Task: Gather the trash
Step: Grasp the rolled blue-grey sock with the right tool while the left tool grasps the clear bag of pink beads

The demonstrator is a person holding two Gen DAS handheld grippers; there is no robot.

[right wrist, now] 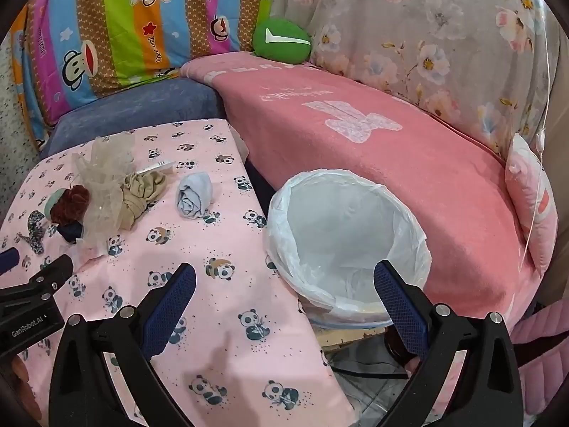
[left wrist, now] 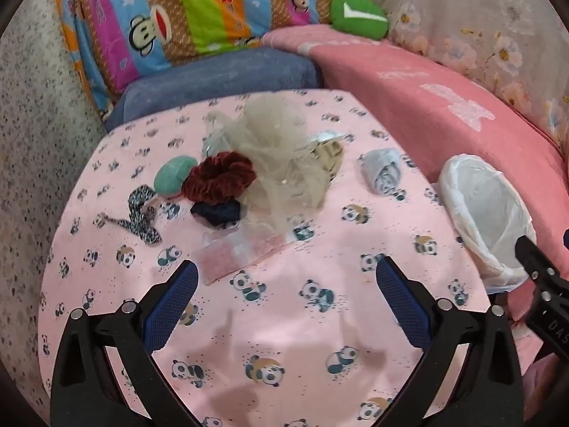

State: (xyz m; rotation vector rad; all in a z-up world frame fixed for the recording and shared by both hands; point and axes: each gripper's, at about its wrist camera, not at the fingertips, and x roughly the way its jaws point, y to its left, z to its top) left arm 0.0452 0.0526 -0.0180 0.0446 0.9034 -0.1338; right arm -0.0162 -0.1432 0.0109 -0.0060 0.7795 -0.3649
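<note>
A bin lined with a white bag [right wrist: 346, 245] stands off the right edge of the panda-print table [right wrist: 213, 320]; it also shows in the left wrist view [left wrist: 487, 220]. A clear plastic wrapper [left wrist: 242, 251] lies just beyond my left gripper [left wrist: 286, 284], which is open and empty above the cloth. A crumpled pale blue wad [left wrist: 384, 174] lies near the table's right side, also in the right wrist view [right wrist: 195, 195]. My right gripper [right wrist: 284, 288] is open and empty, at the table's right edge by the bin's near rim.
A pile sits mid-table: beige tulle [left wrist: 274, 149], dark red scrunchie [left wrist: 220, 178], navy scrunchie [left wrist: 217, 213], mint pad [left wrist: 174, 178], leopard-print bow [left wrist: 142, 217], beige cloth [right wrist: 142, 192]. A pink-blanketed sofa [right wrist: 373, 149], blue cushion [left wrist: 220, 78] and cartoon pillow [left wrist: 170, 10] surround the table.
</note>
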